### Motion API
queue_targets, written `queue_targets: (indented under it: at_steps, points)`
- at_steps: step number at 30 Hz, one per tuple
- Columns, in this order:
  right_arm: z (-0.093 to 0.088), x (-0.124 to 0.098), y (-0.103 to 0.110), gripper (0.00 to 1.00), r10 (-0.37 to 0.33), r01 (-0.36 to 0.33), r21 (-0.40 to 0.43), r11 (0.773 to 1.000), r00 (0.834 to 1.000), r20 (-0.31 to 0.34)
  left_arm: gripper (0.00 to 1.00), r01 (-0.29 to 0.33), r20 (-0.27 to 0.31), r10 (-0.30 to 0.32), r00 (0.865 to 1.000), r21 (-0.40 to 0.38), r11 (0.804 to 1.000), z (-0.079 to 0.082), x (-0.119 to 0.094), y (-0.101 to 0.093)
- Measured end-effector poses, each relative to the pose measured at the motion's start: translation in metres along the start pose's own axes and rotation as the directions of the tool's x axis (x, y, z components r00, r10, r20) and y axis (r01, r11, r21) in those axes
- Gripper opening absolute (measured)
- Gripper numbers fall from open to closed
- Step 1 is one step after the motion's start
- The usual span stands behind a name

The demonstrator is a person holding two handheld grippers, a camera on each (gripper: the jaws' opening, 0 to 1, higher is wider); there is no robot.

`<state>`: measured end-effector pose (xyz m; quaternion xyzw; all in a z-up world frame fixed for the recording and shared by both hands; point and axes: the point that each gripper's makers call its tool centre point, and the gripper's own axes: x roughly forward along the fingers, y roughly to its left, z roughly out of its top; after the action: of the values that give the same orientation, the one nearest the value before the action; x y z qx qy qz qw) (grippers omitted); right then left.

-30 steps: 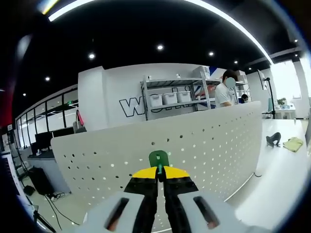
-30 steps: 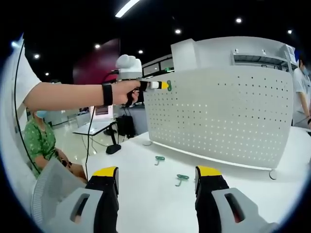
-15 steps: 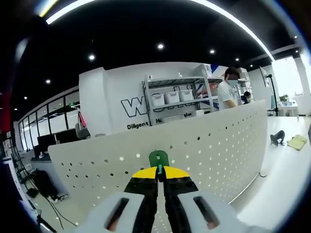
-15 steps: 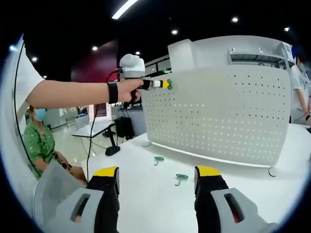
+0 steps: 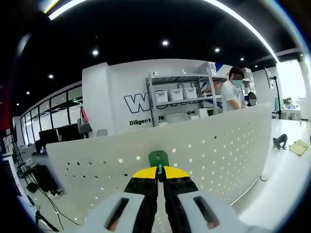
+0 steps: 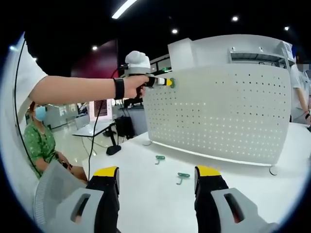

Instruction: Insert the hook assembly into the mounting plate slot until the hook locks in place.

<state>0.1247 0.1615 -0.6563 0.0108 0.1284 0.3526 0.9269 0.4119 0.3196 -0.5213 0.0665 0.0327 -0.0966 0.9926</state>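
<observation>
Left tongs point(image 5: 159, 171): clenched on small green plastic hook point(image 5: 158, 158), at white perforated metal plate point(image 5: 209, 145).
Right tongs point(image 6: 156, 177): released, above white surface point(image 6: 146, 194).

A white table point(image 6: 146, 194) carries the upright perforated panel point(image 6: 218, 116) and two green hooks point(image 6: 182, 177).

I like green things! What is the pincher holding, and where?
The left gripper pinches a green hook by its lower end. The right gripper holds nothing.
</observation>
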Motion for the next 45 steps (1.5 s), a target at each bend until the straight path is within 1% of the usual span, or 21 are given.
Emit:
queue_targets:
  at_steps: [3, 6, 7, 9, 11, 16, 19, 28, 32, 35, 39, 43, 44, 45]
  points:
    - [0.001, 0.000, -0.002, 0.63, -0.002, 0.002, 0.000, 1.000, 1.000, 0.002, 0.03, -0.004, 0.002, 0.004, 1.000, 0.003, 1.000, 0.002, 0.001, 0.000]
    - [0.000, 0.000, -0.002, 0.63, -0.003, 0.003, 0.001, 1.000, 1.000, 0.001, 0.03, -0.021, -0.037, 0.021, 0.999, -0.007, 1.000, -0.002, 0.003, 0.002]
    - [0.001, 0.000, -0.002, 0.63, -0.004, 0.004, 0.001, 1.000, 1.000, 0.002, 0.03, -0.024, -0.038, 0.024, 0.999, -0.014, 1.000, -0.002, 0.004, 0.002]
    - [0.001, 0.000, -0.002, 0.63, -0.003, 0.003, 0.001, 1.000, 1.000, 0.004, 0.03, -0.030, -0.040, 0.030, 0.999, -0.004, 1.000, -0.002, 0.004, 0.002]
    - [0.002, 0.000, -0.001, 0.63, -0.001, 0.001, -0.001, 1.000, 1.000, 0.006, 0.03, -0.018, -0.034, 0.018, 0.999, -0.004, 1.000, 0.000, 0.004, -0.001]
    - [0.001, 0.001, -0.001, 0.63, -0.001, 0.001, 0.001, 1.000, 1.000, 0.005, 0.03, -0.040, -0.053, 0.040, 0.998, -0.017, 0.999, -0.002, 0.005, -0.001]
    - [0.001, 0.000, -0.002, 0.63, -0.002, 0.002, 0.000, 1.000, 1.000, 0.006, 0.03, -0.054, -0.061, 0.054, 0.997, -0.005, 0.999, -0.003, 0.005, -0.001]
    - [-0.001, 0.001, -0.001, 0.62, -0.001, 0.001, 0.006, 1.000, 1.000, 0.004, 0.02, -0.105, -0.090, 0.100, 0.991, -0.061, 0.993, -0.006, 0.007, 0.000]
    - [-0.001, 0.002, -0.001, 0.62, 0.000, 0.000, 0.011, 1.000, 1.000, 0.004, 0.02, -0.114, -0.093, 0.110, 0.990, -0.034, 0.993, -0.007, 0.009, 0.000]
    - [-0.001, 0.002, -0.001, 0.62, 0.002, -0.002, 0.011, 1.000, 1.000, 0.005, 0.02, -0.127, -0.092, 0.122, 0.988, -0.047, 0.991, -0.007, 0.009, 0.001]
    - [-0.001, 0.004, 0.000, 0.62, 0.007, -0.007, 0.009, 1.000, 1.000, 0.002, 0.02, -0.141, -0.106, 0.133, 0.985, -0.068, 0.988, -0.009, 0.011, 0.001]
    - [-0.002, 0.004, 0.001, 0.62, 0.009, -0.009, 0.010, 1.000, 1.000, 0.002, 0.03, -0.126, -0.104, 0.119, 0.987, -0.065, 0.990, -0.010, 0.011, 0.001]
    - [-0.002, 0.004, 0.001, 0.62, 0.009, -0.009, 0.009, 1.000, 1.000, 0.001, 0.03, -0.121, -0.104, 0.115, 0.988, -0.059, 0.991, -0.010, 0.011, 0.001]
    - [-0.002, 0.003, 0.000, 0.62, 0.008, -0.008, 0.011, 1.000, 1.000, -0.001, 0.03, -0.111, -0.101, 0.107, 0.989, -0.035, 0.993, -0.009, 0.011, 0.000]
